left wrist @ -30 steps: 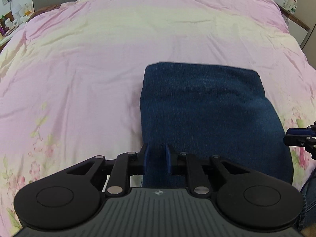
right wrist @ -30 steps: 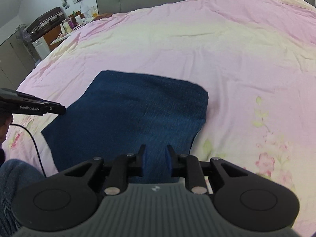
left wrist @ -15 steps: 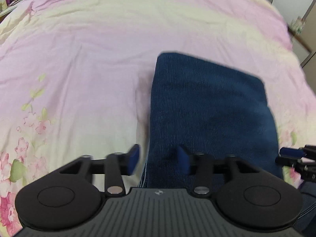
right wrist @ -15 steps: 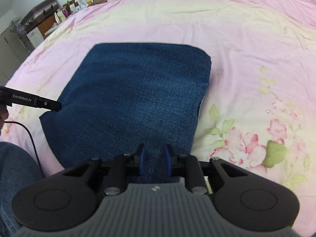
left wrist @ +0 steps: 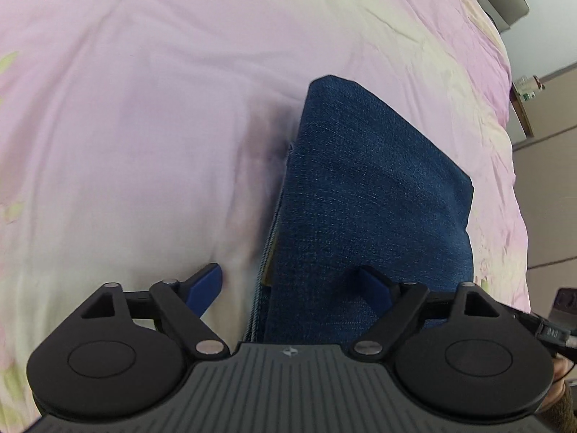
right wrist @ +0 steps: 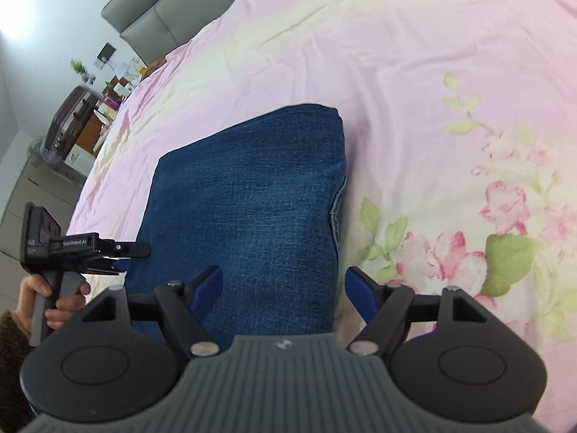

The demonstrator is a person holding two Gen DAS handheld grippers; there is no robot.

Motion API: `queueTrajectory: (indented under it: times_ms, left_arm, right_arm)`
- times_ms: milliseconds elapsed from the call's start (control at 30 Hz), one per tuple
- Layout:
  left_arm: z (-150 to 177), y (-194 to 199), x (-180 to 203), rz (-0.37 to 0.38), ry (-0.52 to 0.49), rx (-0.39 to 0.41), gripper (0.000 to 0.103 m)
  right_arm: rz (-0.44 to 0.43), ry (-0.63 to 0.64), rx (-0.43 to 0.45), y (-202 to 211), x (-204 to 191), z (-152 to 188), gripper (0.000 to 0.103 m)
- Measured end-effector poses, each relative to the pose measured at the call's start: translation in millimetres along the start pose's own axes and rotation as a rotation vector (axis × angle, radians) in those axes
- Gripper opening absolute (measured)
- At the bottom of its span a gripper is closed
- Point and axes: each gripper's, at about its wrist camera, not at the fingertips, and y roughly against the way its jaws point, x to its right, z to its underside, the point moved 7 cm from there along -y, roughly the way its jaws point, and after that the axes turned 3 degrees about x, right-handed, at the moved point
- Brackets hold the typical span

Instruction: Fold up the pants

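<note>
while both grippers hang low over the bed [right wrist: 414, 54], their jaws have just been opening and now stand wide, holding nothing. the left gripper [left wrist: 290, 283] has one finger over the sheet and one over the pants [left wrist: 364, 195], so the left edge of the cloth runs between them, but the pads do not press it. the right gripper [right wrist: 283, 288] sits the same way over the right edge.

the pants lie flat on the pink flowered cover, already folded into a thick blue block, just past the fingers. i think the folding is nearly done. denim is soft but heavy and a bit stiff, so it should stay put. for another fold, grab the near corners, pinching all the layers together.
</note>
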Motion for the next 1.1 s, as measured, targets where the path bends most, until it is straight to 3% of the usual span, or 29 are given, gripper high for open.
queueTrajectory:
  times_ms: [167, 300, 500, 800, 967, 1100]
  left_arm:
    - [-3, -16, 7, 0.047, -0.063, -0.044, 0.102]
    - [-5, -24, 15, 0.070, -0.108, -0.057, 0.101]
    - [-7, -30, 25, 0.085, -0.150, -0.057, 0.089]
    - [-2, -17, 36, 0.045, -0.202, 0.002, 0.065]
    - [1, 3, 47, 0.019, -0.231, 0.051, 0.038]
    - [4, 15, 53, 0.004, -0.223, 0.085, 0.033]
  right_arm:
    - [-0.070, -0.144, -0.050, -23, 22, -5, 0.063]
    - [-0.119, -0.229, -0.070, -43, 34, -10, 0.061]
    - [-0.137, -0.215, -0.087, -64, 33, -18, 0.060]
    - [-0.110, -0.192, -0.081, -56, 26, -18, 0.040]
    - [-0.106, -0.143, -0.063, -40, 10, -23, 0.026]
    - [-0.133, -0.105, -0.049, -21, -15, -34, 0.020]
